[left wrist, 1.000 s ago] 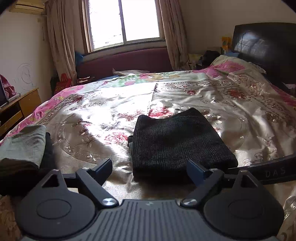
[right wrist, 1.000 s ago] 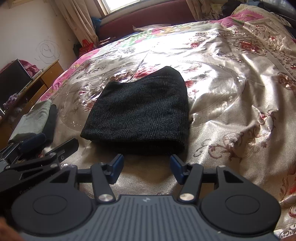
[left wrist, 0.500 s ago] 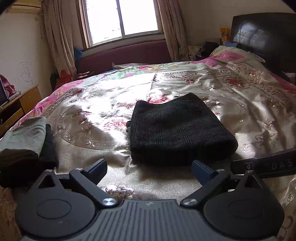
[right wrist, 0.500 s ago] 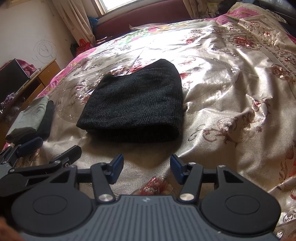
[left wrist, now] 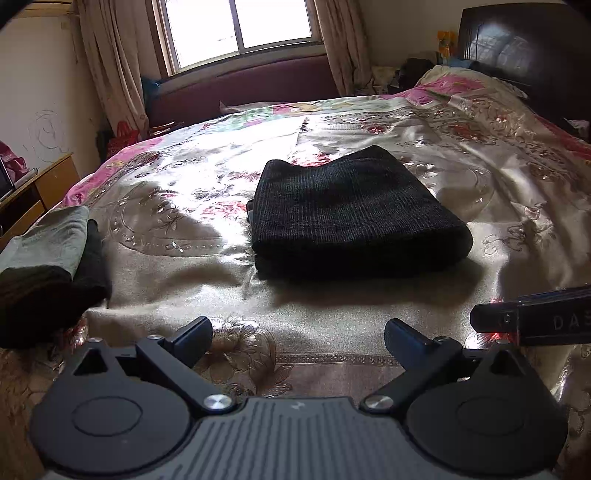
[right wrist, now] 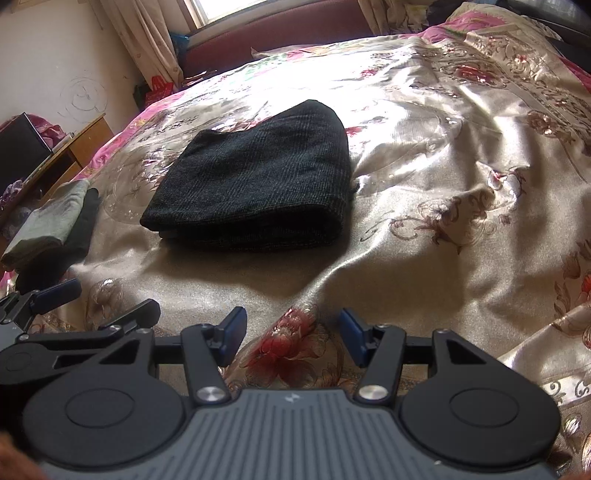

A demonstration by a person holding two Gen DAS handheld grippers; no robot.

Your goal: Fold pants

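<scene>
A pair of dark knit pants (left wrist: 351, 214) (right wrist: 255, 184) lies folded into a thick rectangle in the middle of the floral bedspread (left wrist: 184, 280). My left gripper (left wrist: 297, 334) hovers over the near edge of the bed, short of the pants, open with nothing between its fingers. My right gripper (right wrist: 291, 326) is also open and empty, a little nearer than the fold's front edge. The left gripper's fingers (right wrist: 55, 295) show at the lower left of the right wrist view. A dark bar of the right gripper (left wrist: 532, 315) crosses the right edge of the left wrist view.
A stack of folded clothes, grey-green on black (left wrist: 48, 258) (right wrist: 51, 229), sits at the bed's left edge. A wooden side table (left wrist: 40, 188) stands left of the bed. A dark headboard (left wrist: 524, 51) is at the far right, a window (left wrist: 236, 29) beyond.
Both grippers have drawn back toward the near edge of the bed and sunk a little. The folded pants look farther away and lie still. The jaws kept their width.
</scene>
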